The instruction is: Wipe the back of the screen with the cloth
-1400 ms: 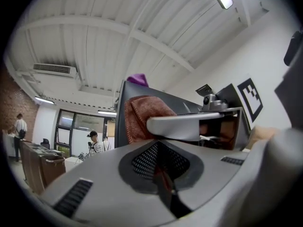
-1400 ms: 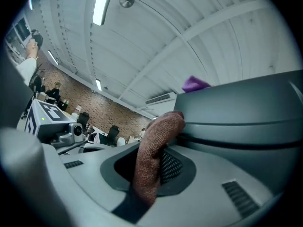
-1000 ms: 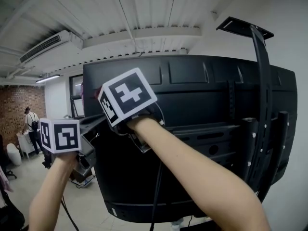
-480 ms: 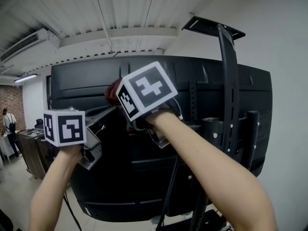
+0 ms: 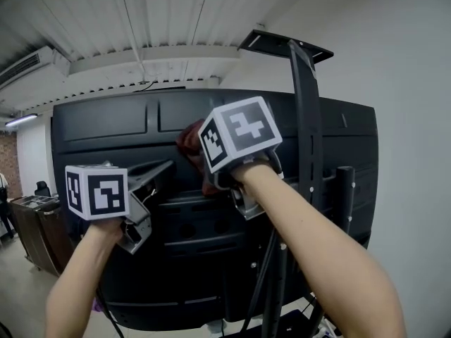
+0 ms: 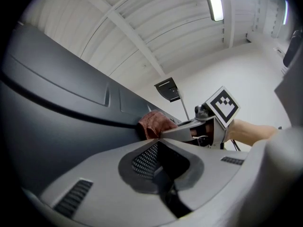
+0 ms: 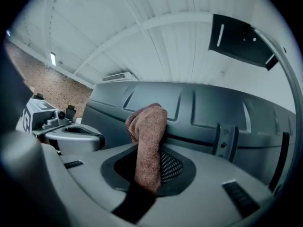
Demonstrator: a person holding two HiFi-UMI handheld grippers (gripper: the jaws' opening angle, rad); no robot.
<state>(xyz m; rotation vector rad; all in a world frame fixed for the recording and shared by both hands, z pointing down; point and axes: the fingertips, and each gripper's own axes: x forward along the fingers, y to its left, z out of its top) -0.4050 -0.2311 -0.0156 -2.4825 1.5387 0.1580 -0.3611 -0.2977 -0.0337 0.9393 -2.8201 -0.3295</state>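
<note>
pressing the cloth (image 5: 190, 143) against the upper back of the screen (image 5: 106, 125), the right tool (image 7: 151, 148) clamps it firmly for wiping; the left tool (image 6: 158, 141), jaws together and empty, hovers just beside, idle.

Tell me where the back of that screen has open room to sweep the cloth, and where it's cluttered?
On the screen back, the flat upper panels left of the cloth are open. The right side is crowded: the stand post and cables cross it.
</note>
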